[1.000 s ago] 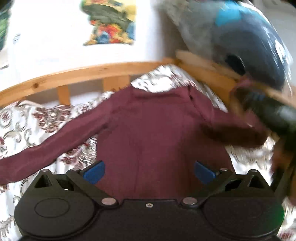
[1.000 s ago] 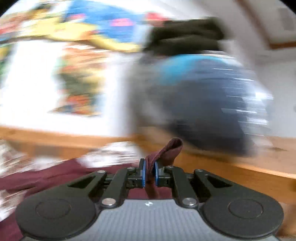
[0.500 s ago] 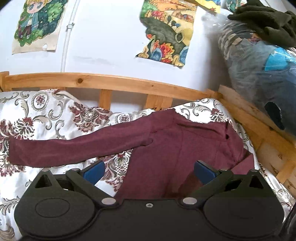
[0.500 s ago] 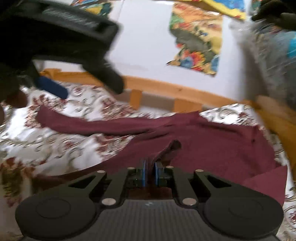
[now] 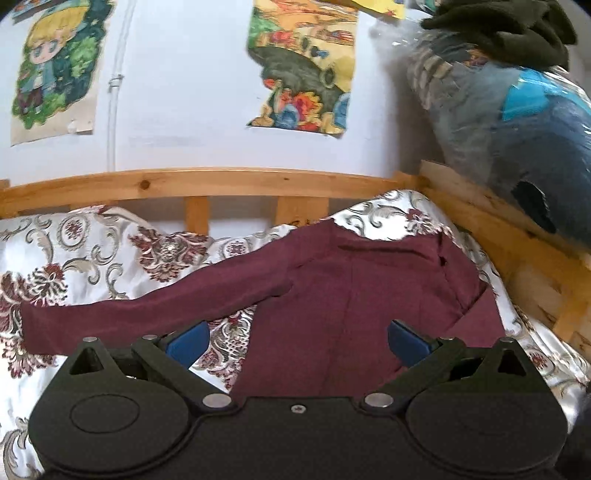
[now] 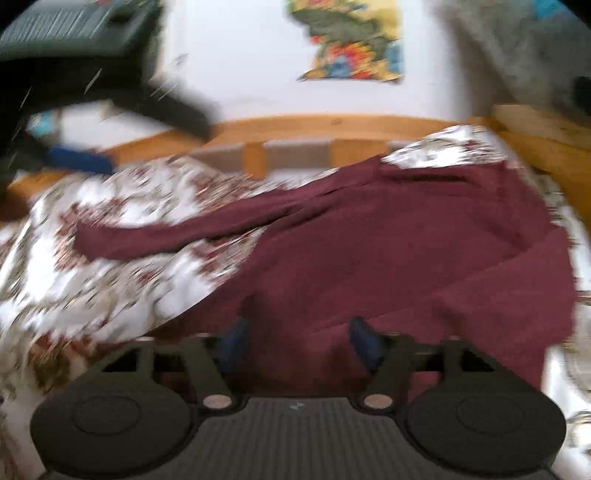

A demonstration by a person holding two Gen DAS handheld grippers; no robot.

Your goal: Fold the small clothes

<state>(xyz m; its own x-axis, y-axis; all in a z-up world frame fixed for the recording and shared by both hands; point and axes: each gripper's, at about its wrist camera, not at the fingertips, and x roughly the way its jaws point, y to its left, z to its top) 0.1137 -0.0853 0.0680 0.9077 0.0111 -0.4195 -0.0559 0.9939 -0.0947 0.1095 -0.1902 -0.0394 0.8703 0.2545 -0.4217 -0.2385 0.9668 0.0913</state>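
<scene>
A maroon long-sleeved top (image 5: 354,291) lies flat on the floral bedspread (image 5: 74,251), one sleeve (image 5: 147,306) stretched out to the left and the other folded in over the right side. My left gripper (image 5: 298,341) hovers open just above the garment's lower part, nothing between its blue pads. In the blurred right wrist view the same top (image 6: 388,251) fills the middle. My right gripper (image 6: 299,341) is low over it with its jaws opening, the cloth lying under them and no longer pinched. The left gripper's black body (image 6: 92,74) shows at that view's upper left.
A wooden bed rail (image 5: 229,184) runs along the back and down the right side (image 5: 517,236). A bulging plastic bag of clothes (image 5: 517,122) with a dark garment (image 5: 506,26) on top rests on the right rail. Posters hang on the white wall (image 5: 184,92).
The right gripper carried the sleeve end inward and down over the top, then spread its pads and let the cloth go. The left gripper stayed open and turned a little toward the wall.
</scene>
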